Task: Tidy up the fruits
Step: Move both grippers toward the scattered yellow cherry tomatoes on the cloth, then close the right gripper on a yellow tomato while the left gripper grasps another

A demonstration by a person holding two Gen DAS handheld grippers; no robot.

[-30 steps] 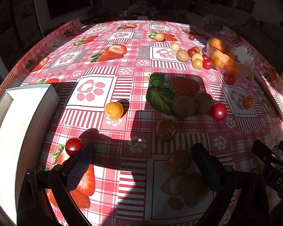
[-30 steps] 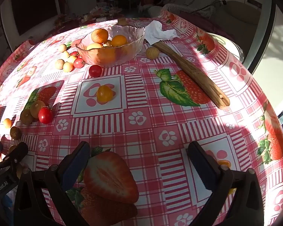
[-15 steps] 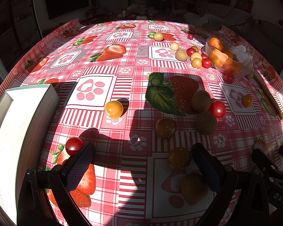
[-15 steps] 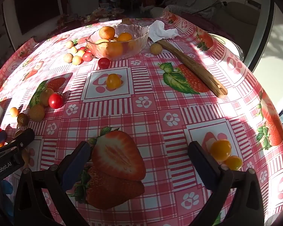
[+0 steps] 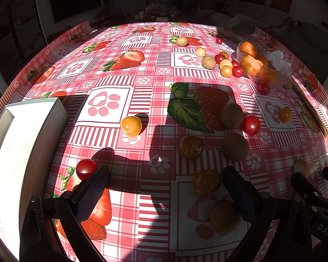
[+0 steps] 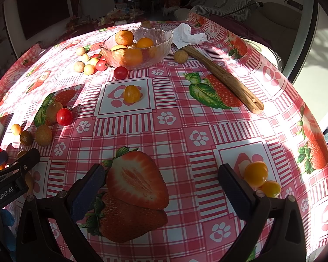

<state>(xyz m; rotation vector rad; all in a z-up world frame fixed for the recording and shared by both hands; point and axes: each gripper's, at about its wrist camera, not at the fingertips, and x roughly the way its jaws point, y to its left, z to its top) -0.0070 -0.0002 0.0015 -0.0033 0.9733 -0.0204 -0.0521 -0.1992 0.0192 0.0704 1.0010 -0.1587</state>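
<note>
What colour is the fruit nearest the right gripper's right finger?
Yellow-orange fruit; right wrist view shows it best.

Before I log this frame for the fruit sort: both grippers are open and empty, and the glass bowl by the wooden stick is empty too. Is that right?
Not quite: the glass bowl is not empty; it holds several orange and yellow fruits, as the right wrist view shows. The rest stands: the left gripper and right gripper are open and empty, and the bowl sits by the wooden stick.

Hard low sunlight floods the tabletop (image 5: 142,69), casting long dark shadows; the white box (image 5: 21,152) glares overexposed. The room behind stays dim. Fisheye bends edges, corners black.
</note>
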